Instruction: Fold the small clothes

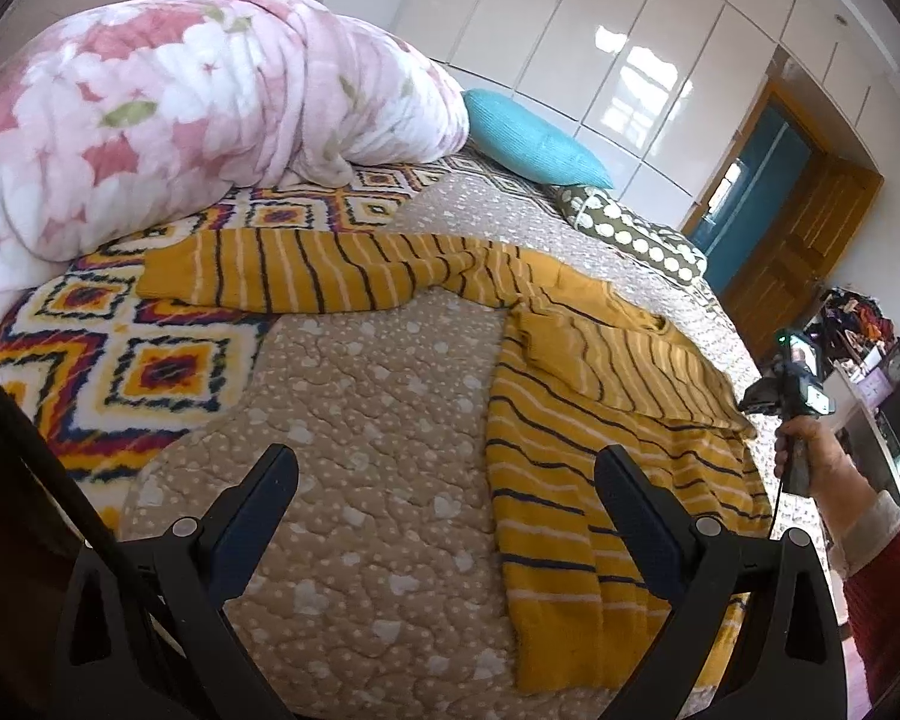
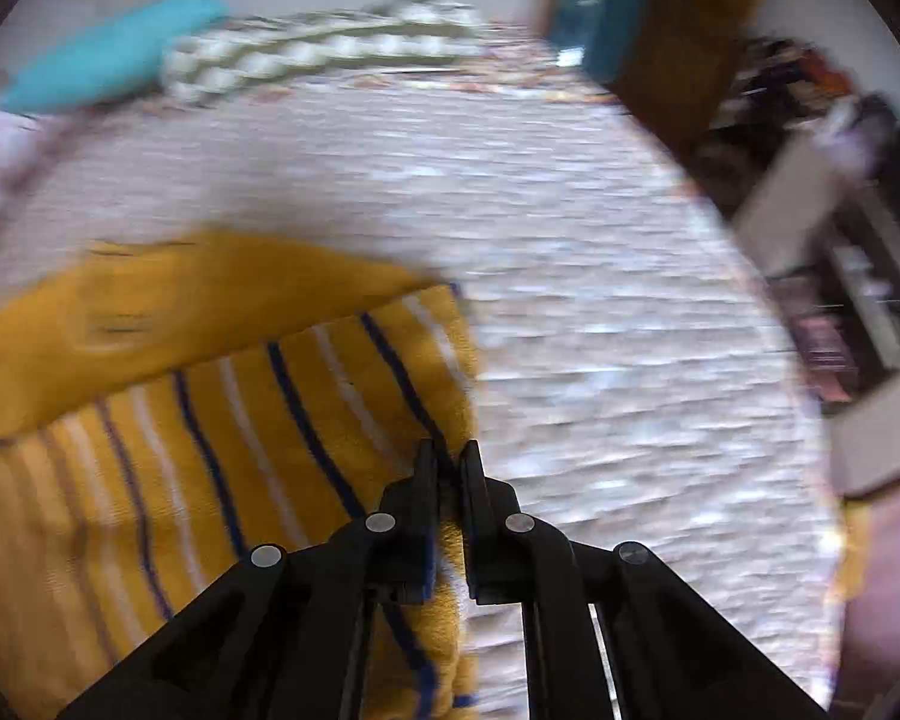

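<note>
On the bed [image 1: 354, 396] lies the sweater [image 1: 600, 384], one sleeve outstretched. Right gripper [image 2: 448, 457] pinches its edge — likely to carry a fold across; left gripper [image 1: 444, 480] hangs wide, empty.

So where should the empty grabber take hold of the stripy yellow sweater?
Probably the cuff end of the long sleeve, coming in from the patterned blanket side. That sleeve lies flat and stretched away from the sweater, and the open left gripper is free while the right gripper pinches an edge.
</note>
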Available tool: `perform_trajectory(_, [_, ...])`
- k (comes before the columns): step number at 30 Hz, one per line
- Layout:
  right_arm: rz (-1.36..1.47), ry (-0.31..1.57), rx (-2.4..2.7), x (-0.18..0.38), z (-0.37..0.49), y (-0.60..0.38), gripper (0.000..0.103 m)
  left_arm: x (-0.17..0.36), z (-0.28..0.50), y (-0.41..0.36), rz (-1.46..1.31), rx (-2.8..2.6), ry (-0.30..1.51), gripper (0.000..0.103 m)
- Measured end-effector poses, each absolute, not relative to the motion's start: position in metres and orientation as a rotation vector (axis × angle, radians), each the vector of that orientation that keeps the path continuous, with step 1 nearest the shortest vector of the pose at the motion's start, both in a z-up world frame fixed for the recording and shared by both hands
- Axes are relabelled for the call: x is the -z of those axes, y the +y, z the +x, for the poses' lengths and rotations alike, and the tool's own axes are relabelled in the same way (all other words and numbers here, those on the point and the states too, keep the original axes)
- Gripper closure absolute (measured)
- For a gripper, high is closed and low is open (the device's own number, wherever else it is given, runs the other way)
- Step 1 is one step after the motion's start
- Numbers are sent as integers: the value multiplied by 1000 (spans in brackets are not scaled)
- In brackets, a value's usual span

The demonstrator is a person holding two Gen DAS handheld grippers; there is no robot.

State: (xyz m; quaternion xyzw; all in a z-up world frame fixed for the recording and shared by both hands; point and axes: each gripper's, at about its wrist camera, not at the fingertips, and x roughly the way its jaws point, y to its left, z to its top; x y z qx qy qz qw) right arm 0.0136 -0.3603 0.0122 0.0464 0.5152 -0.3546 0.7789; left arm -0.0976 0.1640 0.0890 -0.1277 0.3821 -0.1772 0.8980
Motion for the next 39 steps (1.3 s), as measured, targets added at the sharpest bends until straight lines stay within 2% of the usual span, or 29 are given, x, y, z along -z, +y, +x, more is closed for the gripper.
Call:
perform_trajectory(2, [31, 1076, 825, -21, 7, -353, 94, -88, -99, 161, -252, 376, 793, 4])
perform_trajectory(5, [-1, 947, 743, -56, -4, -309, 74, -86, -97, 162, -252, 378, 794, 4])
perform_trajectory(6, [3, 920, 662, -65, -4, -288, 73, -85, -96, 163, -262, 378, 795, 4])
perform_trajectory(7, [9, 915, 554, -72, 1, -262, 73, -83, -95, 165, -277, 379, 798, 4])
perform_trajectory(9, [30, 937, 331, -77, 12, -214, 62, -81, -95, 170, -302, 373, 804, 4])
perform_trajectory(11, [75, 963, 93, -72, 24, -162, 56, -79, -95, 179, -319, 352, 810, 4])
perform_trajectory(14, [-22, 977, -122, -54, 39, -80, 54, -79, -98, 197, -330, 317, 806, 4])
perform_trajectory(20, [-342, 1004, -144, -9, 53, -4, 52, -74, -99, 242, -384, 252, 792, 4])
perform_trajectory(21, [-376, 1010, -121, -3, 53, -4, 62, -73, -98, 246, -392, 246, 793, 4])
perform_trajectory(22, [-385, 1024, -110, 2, 58, -4, 79, -71, -97, 250, -404, 242, 793, 4])
perform_trajectory(23, [-366, 1048, -107, 5, 64, -9, 102, -70, -96, 254, -417, 241, 793, 4])
perform_trajectory(31, [-106, 938, -45, -45, 95, -15, 102, -70, -85, 265, -446, 227, 784, 4])
perform_trajectory(32, [-101, 957, -87, -46, 98, -12, 99, -72, -85, 266, -449, 226, 780, 4])
perform_trajectory(33, [-111, 1003, -139, -42, 98, -9, 78, -73, -87, 267, -449, 226, 773, 4])
perform_trajectory(35, [-183, 1013, -166, -33, 85, -4, 49, -73, -88, 269, -436, 219, 763, 4])
perform_trajectory(39, [-325, 1001, -206, -15, 46, 4, 49, -68, -86, 271, -432, 223, 771, 4])
